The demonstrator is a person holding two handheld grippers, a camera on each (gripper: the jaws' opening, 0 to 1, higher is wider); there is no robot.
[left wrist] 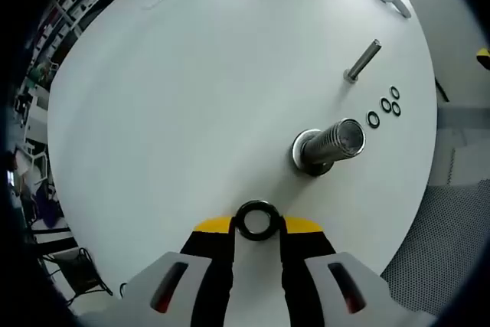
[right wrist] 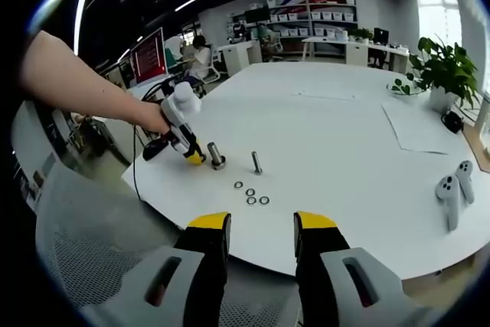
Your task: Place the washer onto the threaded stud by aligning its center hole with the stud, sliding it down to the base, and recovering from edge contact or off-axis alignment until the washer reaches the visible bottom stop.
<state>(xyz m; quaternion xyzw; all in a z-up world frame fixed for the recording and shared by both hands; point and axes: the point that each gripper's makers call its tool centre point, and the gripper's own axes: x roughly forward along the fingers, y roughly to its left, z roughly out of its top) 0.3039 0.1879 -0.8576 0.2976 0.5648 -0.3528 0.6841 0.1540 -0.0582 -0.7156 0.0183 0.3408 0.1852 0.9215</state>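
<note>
Between the yellow-tipped jaws of the left gripper (left wrist: 257, 224) a dark washer (left wrist: 256, 220) is clamped, just short of the big threaded stud (left wrist: 331, 147) standing on the white table (left wrist: 191, 89). Farther, four small washers (left wrist: 385, 105) and a thin bolt (left wrist: 362, 61). Right gripper (right wrist: 261, 227) hangs parted, holding nothing.

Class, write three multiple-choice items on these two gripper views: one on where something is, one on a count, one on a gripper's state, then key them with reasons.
1. Where is the washer?
A. between the left gripper's jaw tips
B. on the large stud
C. beside the plant

2. How many small rings lie loose on the table?
A. one
B. four
C. seven

3. What is the right gripper doing?
A. shut on a washer
B. shut on the thin bolt
C. open, holding nothing

Key: A, the washer sits between the yellow tips, short of the large stud; B, four rings near the thin bolt; C, a bare gap between its jaws.
</note>
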